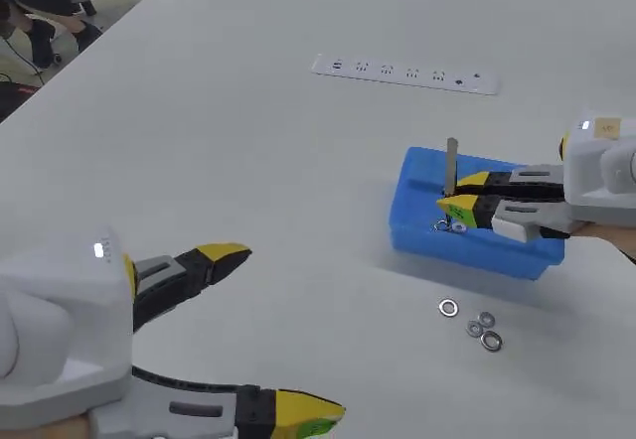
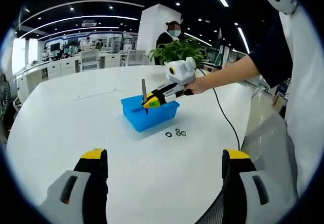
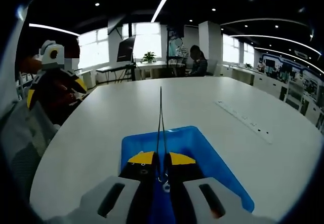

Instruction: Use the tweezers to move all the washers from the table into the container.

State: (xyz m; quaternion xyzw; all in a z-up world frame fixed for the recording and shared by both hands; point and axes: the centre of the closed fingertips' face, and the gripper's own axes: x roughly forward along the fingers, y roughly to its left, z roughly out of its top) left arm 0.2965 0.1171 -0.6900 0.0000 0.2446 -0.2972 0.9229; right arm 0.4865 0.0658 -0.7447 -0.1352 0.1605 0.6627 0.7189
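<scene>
A wide white table (image 1: 248,131) takes up the head view. Toward its right side sits a blue container (image 1: 477,250), a shallow open box standing flat on the table.

The left gripper (image 1: 270,332) is low in the near left corner, held above bare table well apart from the container. Its yellow-tipped jaws are spread wide with nothing between them. Its own view looks across the table at the container and the other gripper from a distance.

The right gripper (image 1: 461,193) reaches in from the right edge over the container. Its jaws are pressed together on the tweezers (image 1: 452,164), which stand close to upright, with the handle end rising above the jaws and the tips pointing down into the container.

A long white power strip (image 1: 402,73) lies flat near the far side of the table, well apart from everything else.

At the tweezers' lower end, just under the right gripper's jaws and inside the container's outline, is a small ring (image 1: 443,225). Whether the tips pinch it or it lies on the container floor cannot be told.

Four loose washers (image 1: 475,330) lie on the table just in front of the container's near wall. One is a little to the left of the other three, which cluster together.
</scene>
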